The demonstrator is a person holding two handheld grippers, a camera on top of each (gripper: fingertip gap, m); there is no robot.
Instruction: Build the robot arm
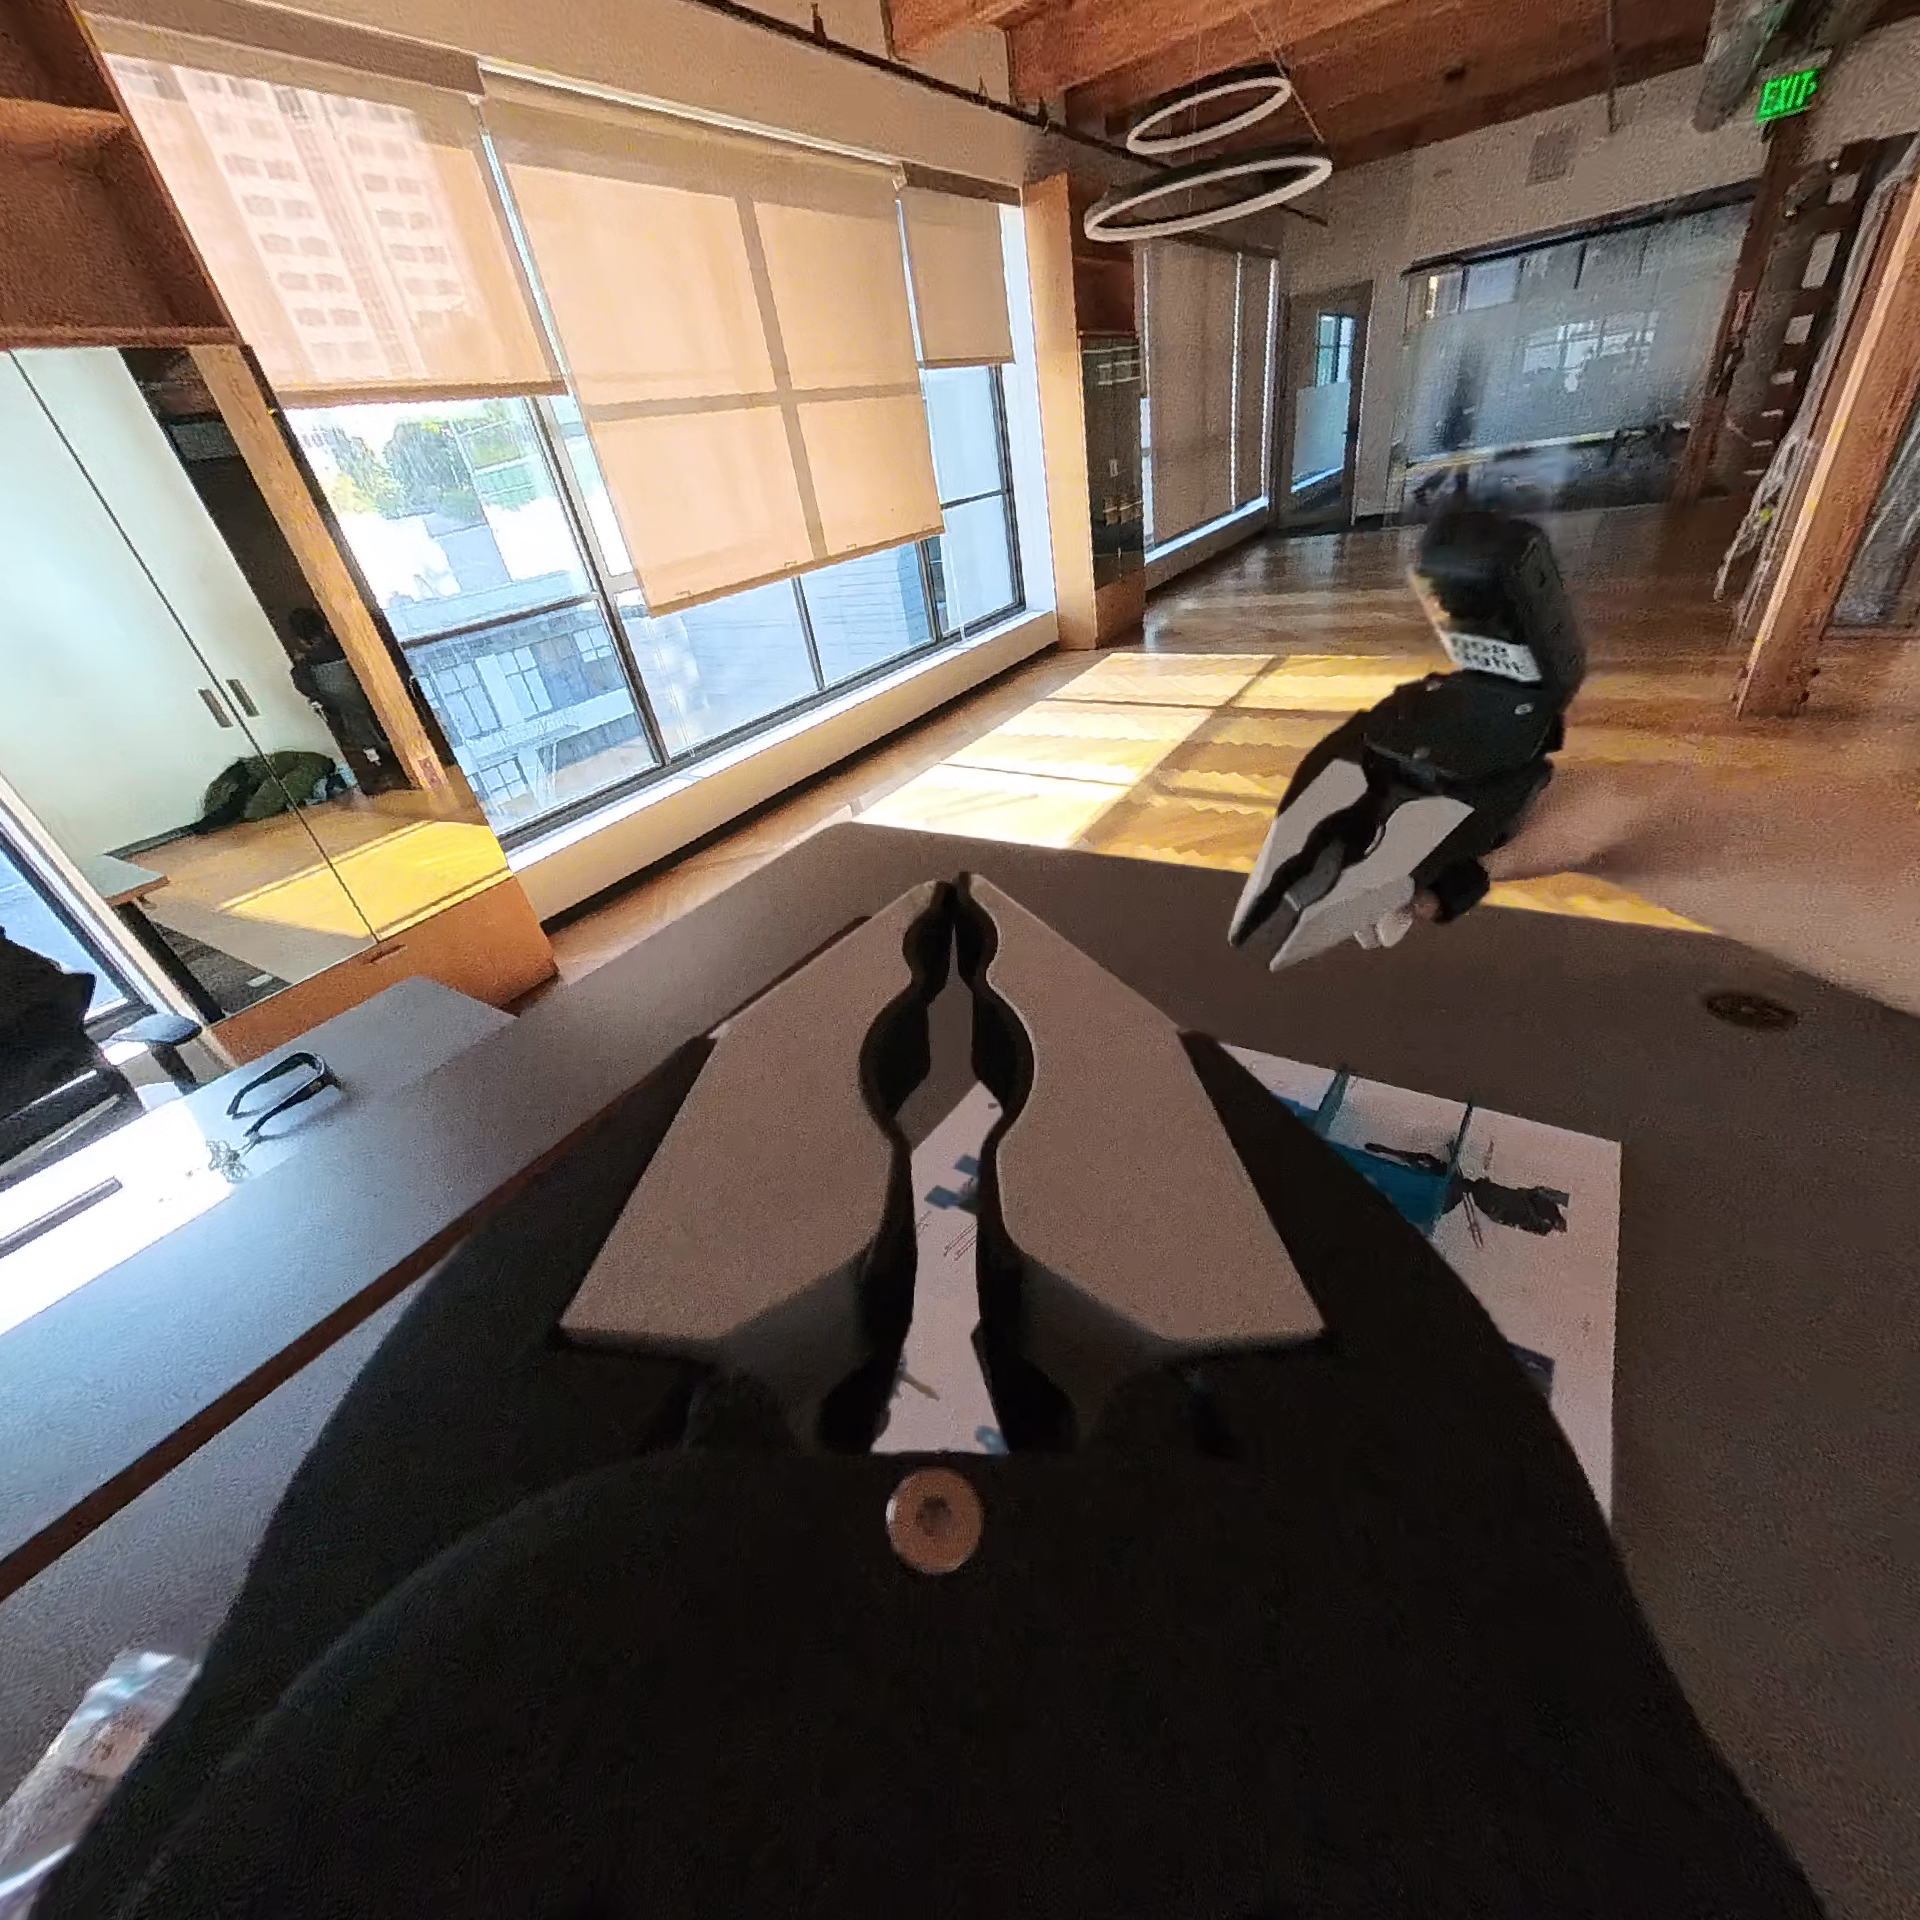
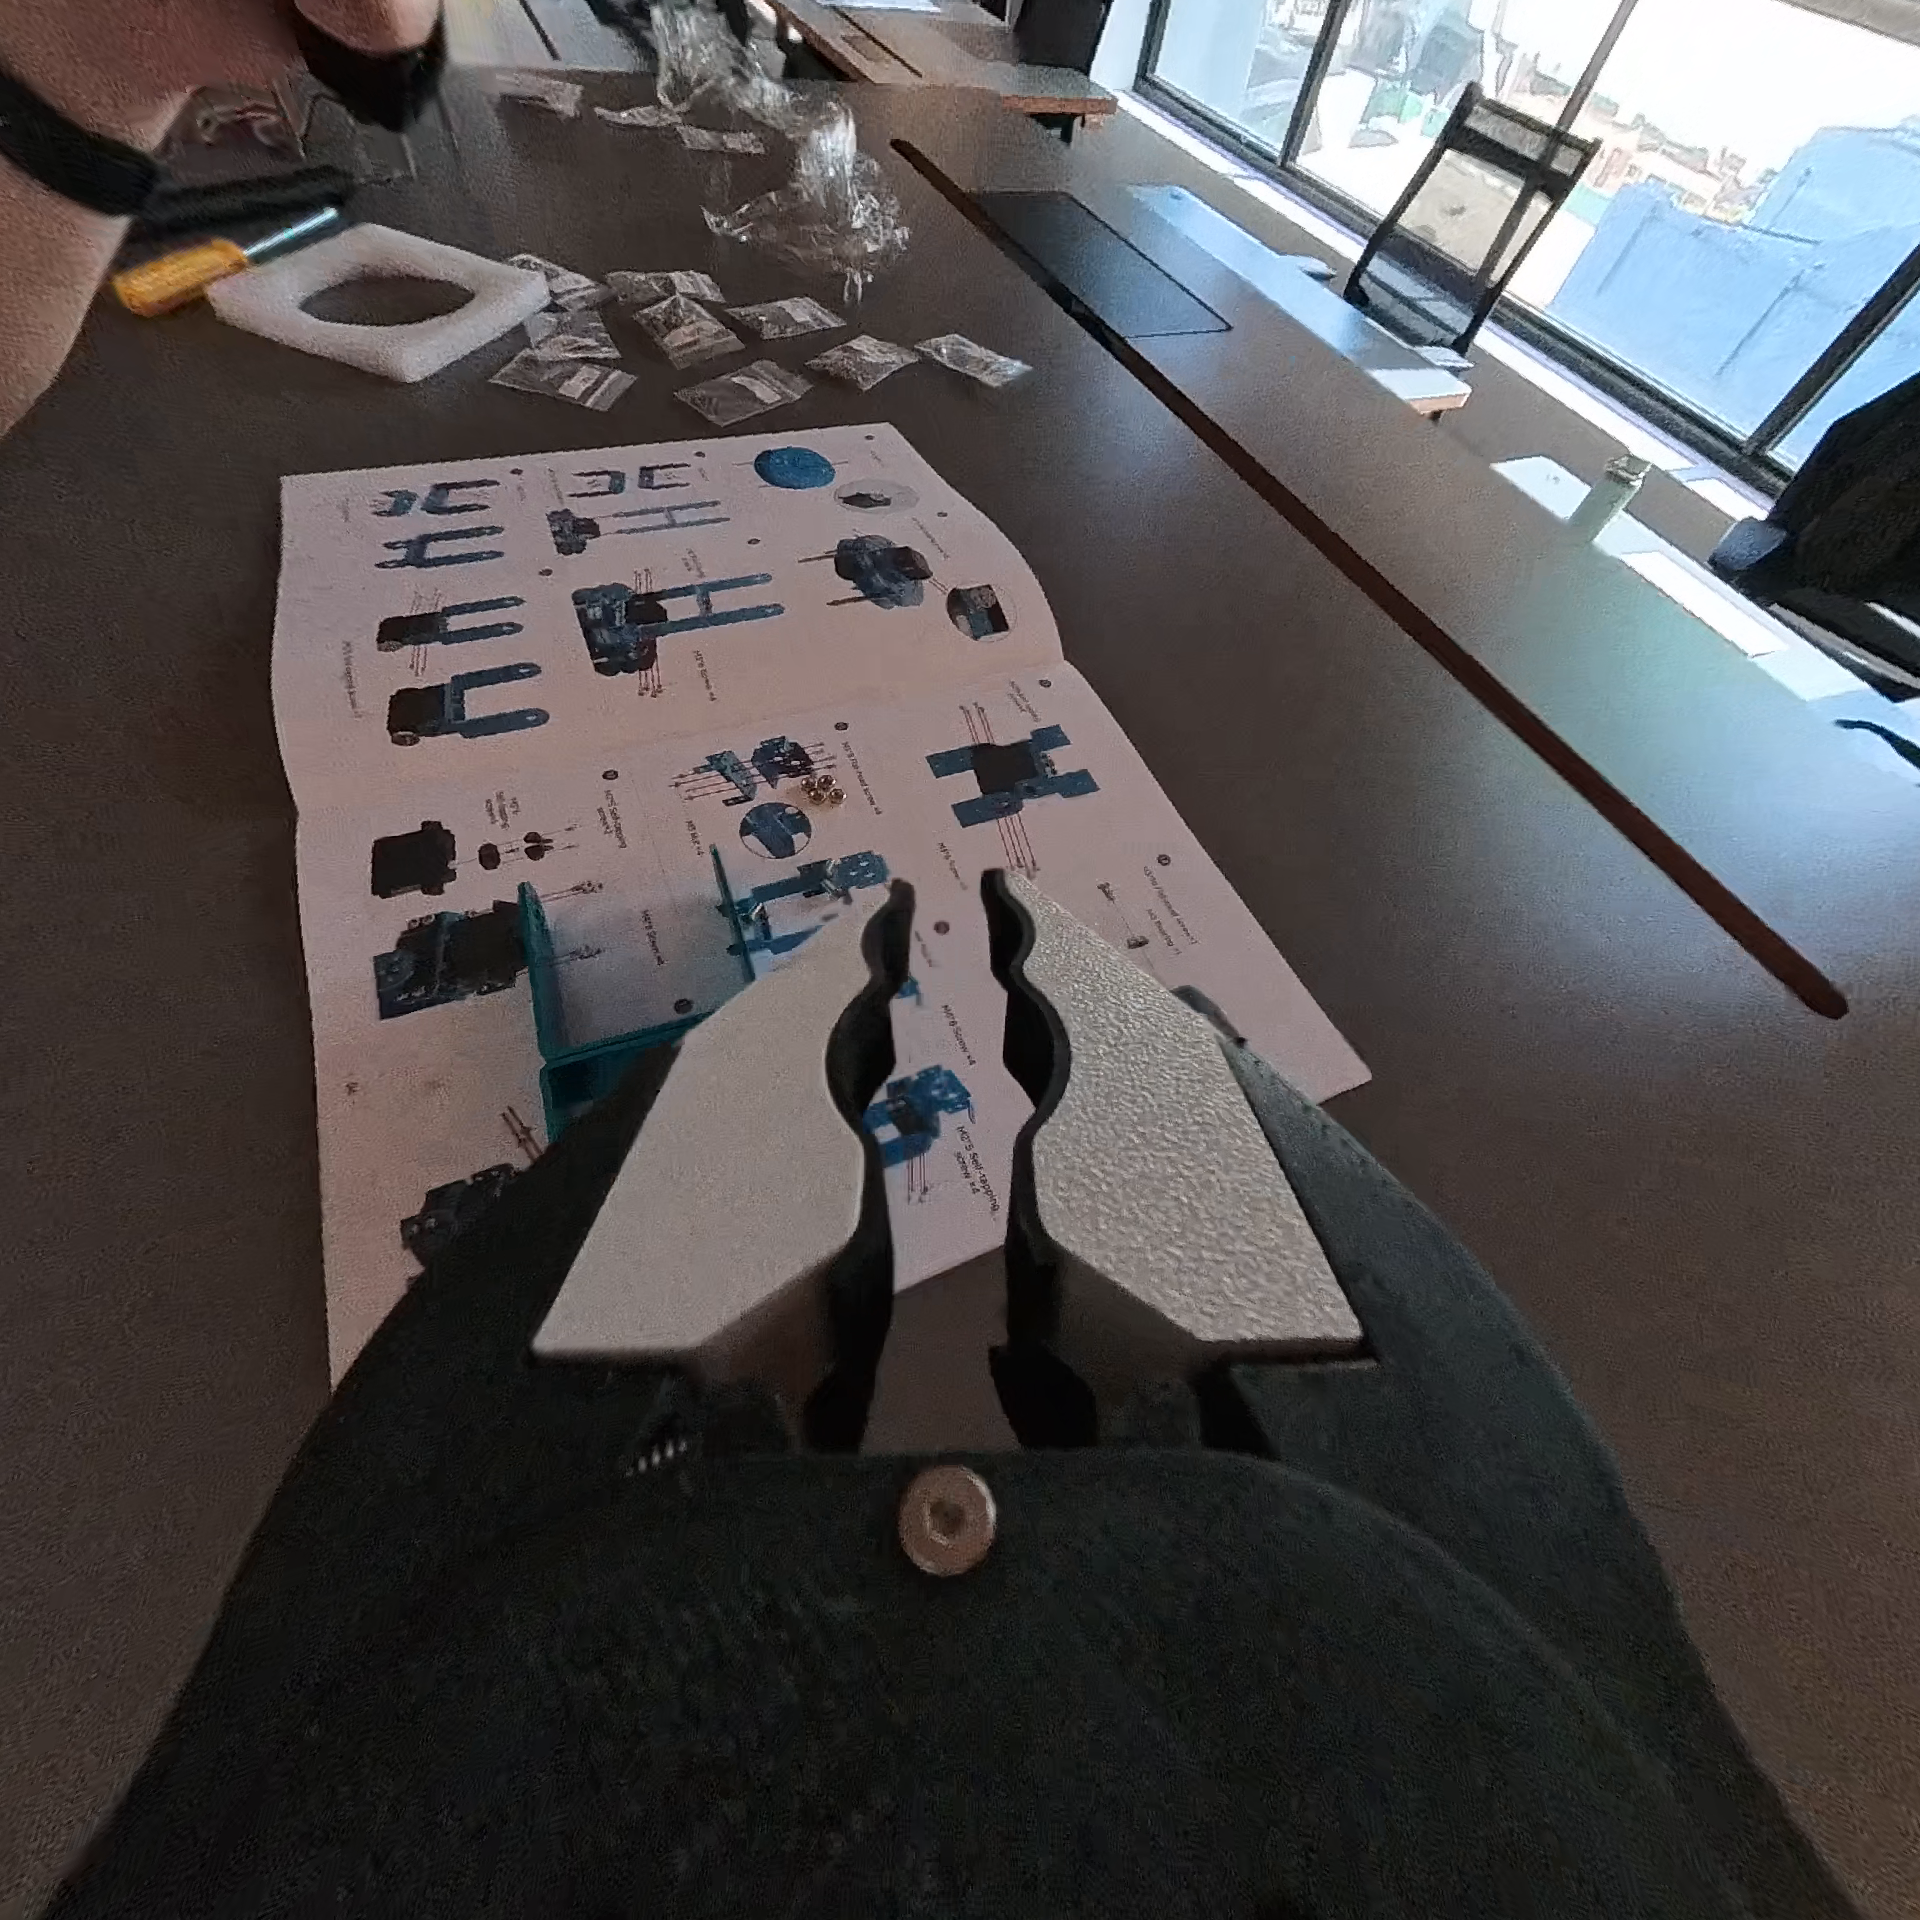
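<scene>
My left gripper (image 1: 956, 896) is shut and empty, its tips touching, held above a dark table (image 1: 1143, 935). Below it lies a white instruction sheet (image 1: 1538, 1309) with a blue metal bracket (image 1: 1387, 1169) on it. My right gripper (image 2: 948, 891) is open by a narrow gap and empty. It hovers over the same sheet (image 2: 665, 644), just right of the upright blue bracket (image 2: 540, 997). Small brass nuts (image 2: 821, 787) lie on the sheet beyond its tips. The right gripper also shows in the left wrist view (image 1: 1273, 940), over the table's far edge.
Beyond the sheet lie several small hardware bags (image 2: 675, 332), a white foam frame (image 2: 384, 301), a yellow-handled screwdriver (image 2: 177, 272) and crumpled plastic (image 2: 821, 197). A person's arm (image 2: 62, 156) is at the top left. A neighbouring table (image 1: 208, 1247) holds glasses (image 1: 281, 1081). Tip to tip, the grippers are about 25 cm apart.
</scene>
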